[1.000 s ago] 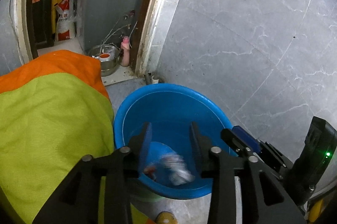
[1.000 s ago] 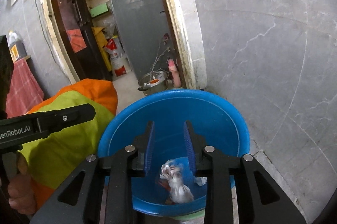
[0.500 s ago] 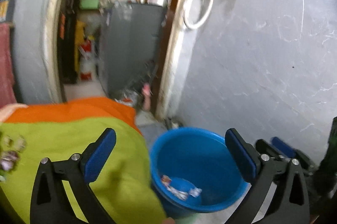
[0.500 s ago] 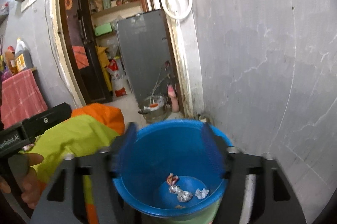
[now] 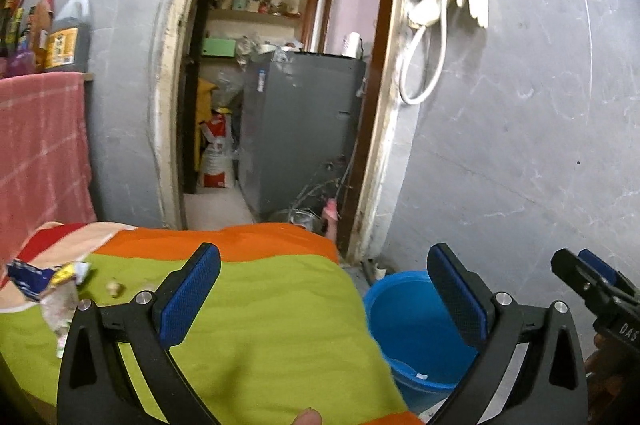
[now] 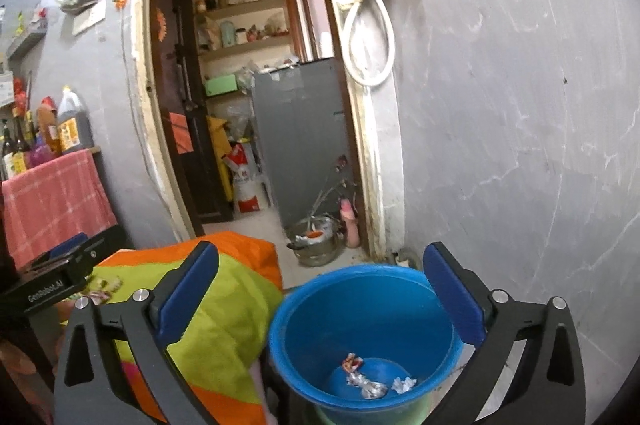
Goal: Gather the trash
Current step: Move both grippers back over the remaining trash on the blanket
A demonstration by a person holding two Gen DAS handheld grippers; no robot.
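Gaping right tongs (image 6: 320,299) over bucket rim (image 6: 280,321), nothing between.

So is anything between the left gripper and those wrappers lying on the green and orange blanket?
Nothing visible. The left gripper, jaws wide and empty after just opening, faces bare blanket; the wrappers lie uncovered off to its left.

Readable text:
- "GenRobot.AI", white print on the black body of the left claw (image 6: 60,279), seen at the left edge of the right wrist view.
- "DAS", partial and cut off by the frame edge, on the black body of the right claw (image 5: 600,289) in the left wrist view.
- Bottle label (image 5: 61,47) and red-white sack (image 6: 245,181): printed, too small to read.
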